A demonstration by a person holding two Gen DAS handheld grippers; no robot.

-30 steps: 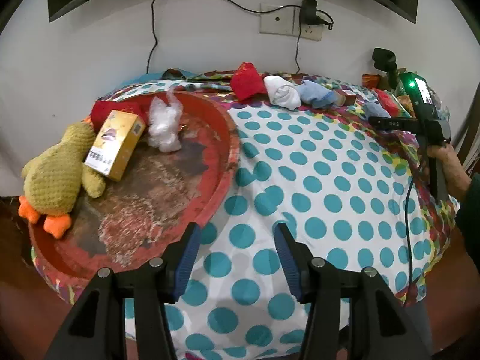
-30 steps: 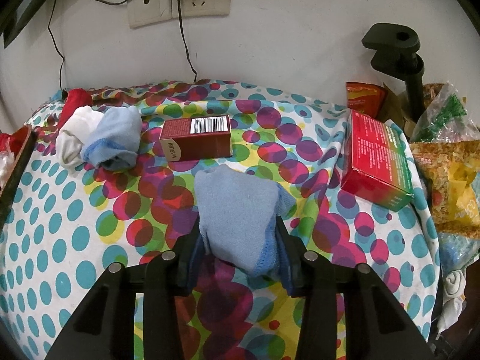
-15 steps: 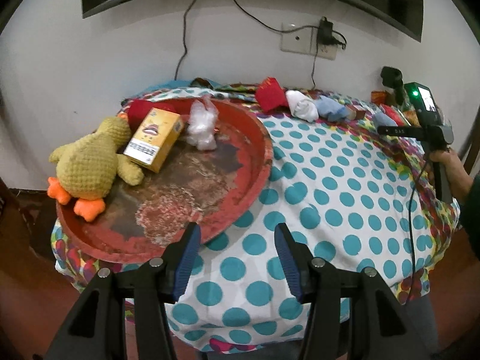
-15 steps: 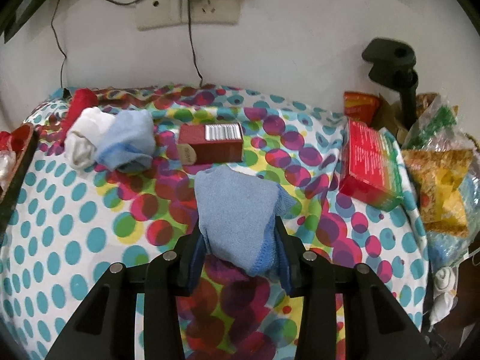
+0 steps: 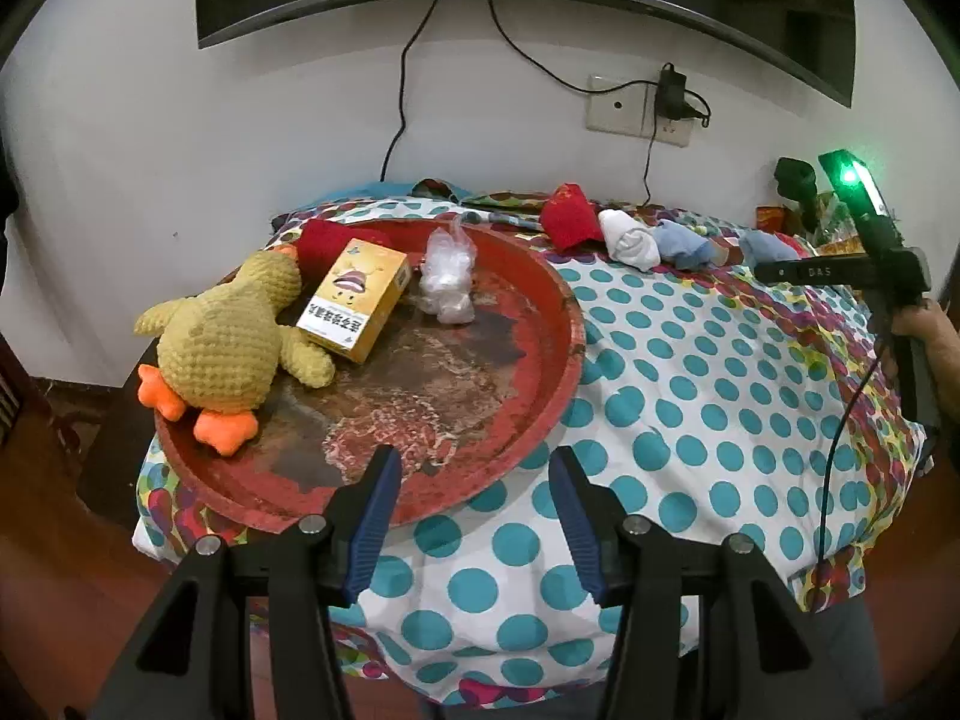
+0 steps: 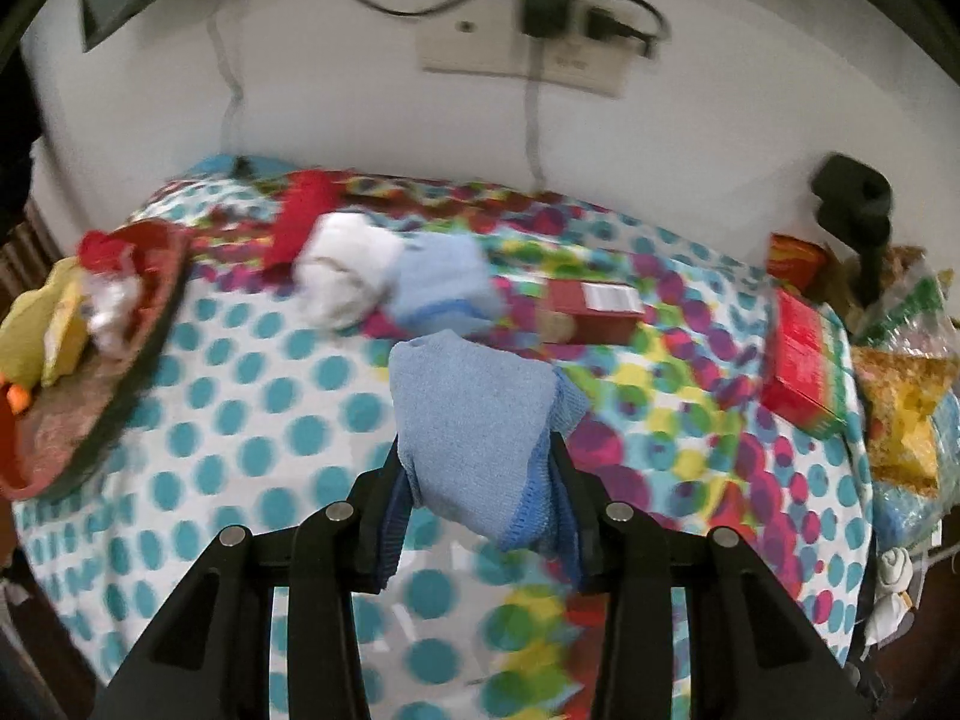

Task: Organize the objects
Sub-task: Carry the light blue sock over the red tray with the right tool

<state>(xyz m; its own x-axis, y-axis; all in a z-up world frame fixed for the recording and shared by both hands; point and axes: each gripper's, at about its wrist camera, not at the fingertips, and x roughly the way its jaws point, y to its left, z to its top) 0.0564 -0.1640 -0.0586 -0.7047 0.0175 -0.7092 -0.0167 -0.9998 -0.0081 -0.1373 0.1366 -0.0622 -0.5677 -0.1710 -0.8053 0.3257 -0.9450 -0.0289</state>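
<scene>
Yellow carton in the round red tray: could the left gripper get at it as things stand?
Probably yes. The left gripper is open and empty, hovering at the round red tray's near rim; only bare tray floor lies between it and the yellow carton.

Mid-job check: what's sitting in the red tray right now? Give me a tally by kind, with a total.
Plush duck: 1
Yellow box: 1
Clear plastic bag: 1
Red cloth item: 1
Total in the red tray: 4
</scene>
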